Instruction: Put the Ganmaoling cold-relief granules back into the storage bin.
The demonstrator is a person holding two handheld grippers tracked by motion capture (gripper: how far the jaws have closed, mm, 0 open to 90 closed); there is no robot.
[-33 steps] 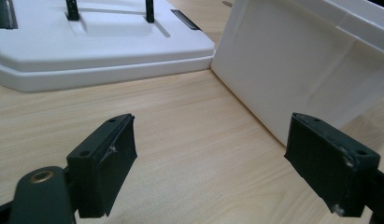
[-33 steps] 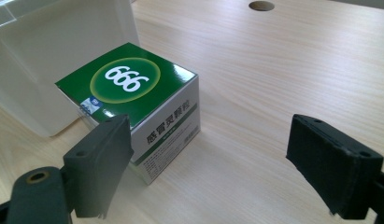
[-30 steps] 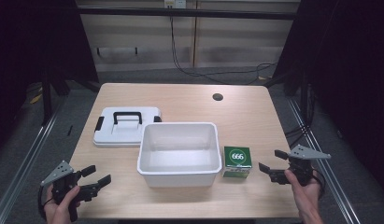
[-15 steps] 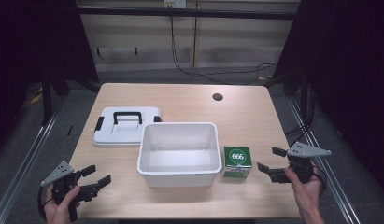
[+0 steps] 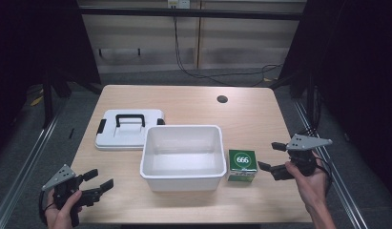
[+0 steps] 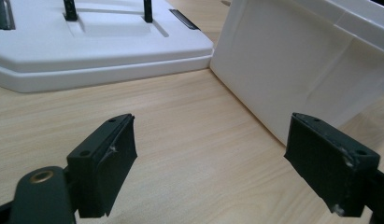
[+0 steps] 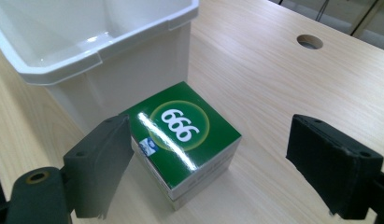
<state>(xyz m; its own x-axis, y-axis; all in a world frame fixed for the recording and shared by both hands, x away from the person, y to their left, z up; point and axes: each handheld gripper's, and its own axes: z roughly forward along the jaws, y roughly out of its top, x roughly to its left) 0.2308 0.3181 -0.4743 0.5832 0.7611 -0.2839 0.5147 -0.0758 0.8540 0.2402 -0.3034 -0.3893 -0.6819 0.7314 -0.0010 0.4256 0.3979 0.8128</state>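
An empty white plastic bin stands mid-table, its wall close ahead in the left gripper view and its rim at upper left in the right gripper view. A green box marked 666 rests against the bin's right side. My right gripper is open, just right of the box and aimed at it, jaws apart from it. The left gripper hovers open over bare wood at the front left. The bin's white lid with a black handle lies flat at the left.
A round cable hole sits in the wooden tabletop at the far right. Metal rails and dark floor flank the table. Cables hang along the back wall.
The right gripper has edged left toward the green box. The left gripper has stayed put.
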